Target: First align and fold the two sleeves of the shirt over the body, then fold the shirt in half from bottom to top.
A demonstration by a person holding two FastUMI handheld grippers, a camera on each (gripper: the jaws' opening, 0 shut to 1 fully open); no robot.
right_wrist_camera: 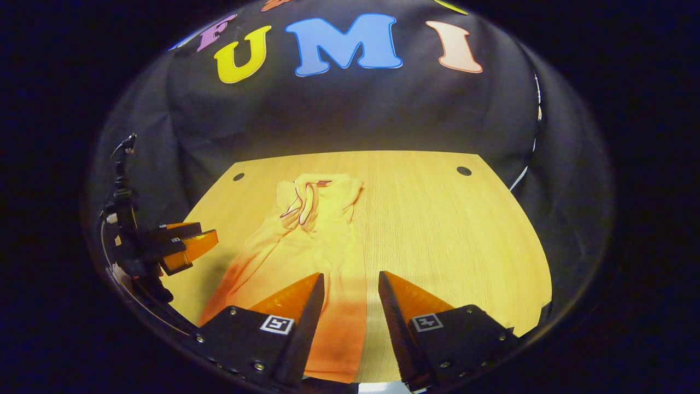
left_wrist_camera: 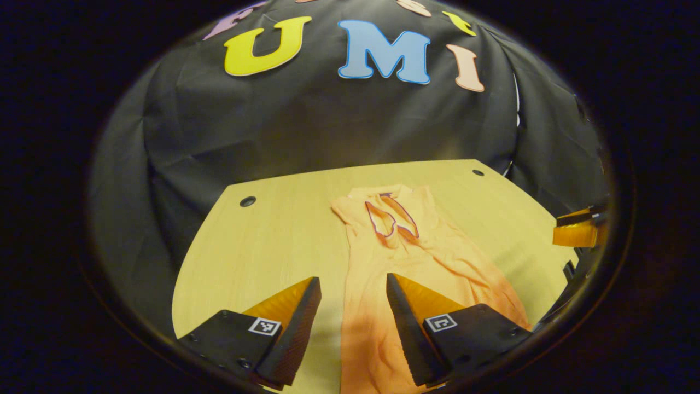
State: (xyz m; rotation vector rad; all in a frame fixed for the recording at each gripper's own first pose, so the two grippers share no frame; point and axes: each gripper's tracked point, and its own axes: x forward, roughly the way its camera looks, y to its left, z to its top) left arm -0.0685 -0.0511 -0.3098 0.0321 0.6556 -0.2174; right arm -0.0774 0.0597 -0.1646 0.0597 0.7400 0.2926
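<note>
Item one, left gripper [left_wrist_camera: 353, 290]: we found its jaws standing wide apart with nothing between the fingers, hovering above the near end of the shirt. Under the gap lay the left edge of the garment's lower part and a strip of bare table.

Item two, right gripper [right_wrist_camera: 350, 287]: we recorded its jaws likewise spread wide and holding nothing. Beneath the gap ran the right edge of the shirt's lower part, with bare wood to the right of it. This gripper also appeared at the far right rim of the left gripper view [left_wrist_camera: 579, 230], and the left gripper at the left rim of the right gripper view [right_wrist_camera: 183, 243].

Item three, pale orange soft-fabric shirt with purple-trimmed collar [left_wrist_camera: 415, 257]: we noted it lying narrow and lengthwise on the table, collar at the far end, hem towards the grippers, the cloth rumpled along its length.

Item four, light wooden table with dark round holes near its far corners [right_wrist_camera: 437, 219]: it carried the shirt.
</note>
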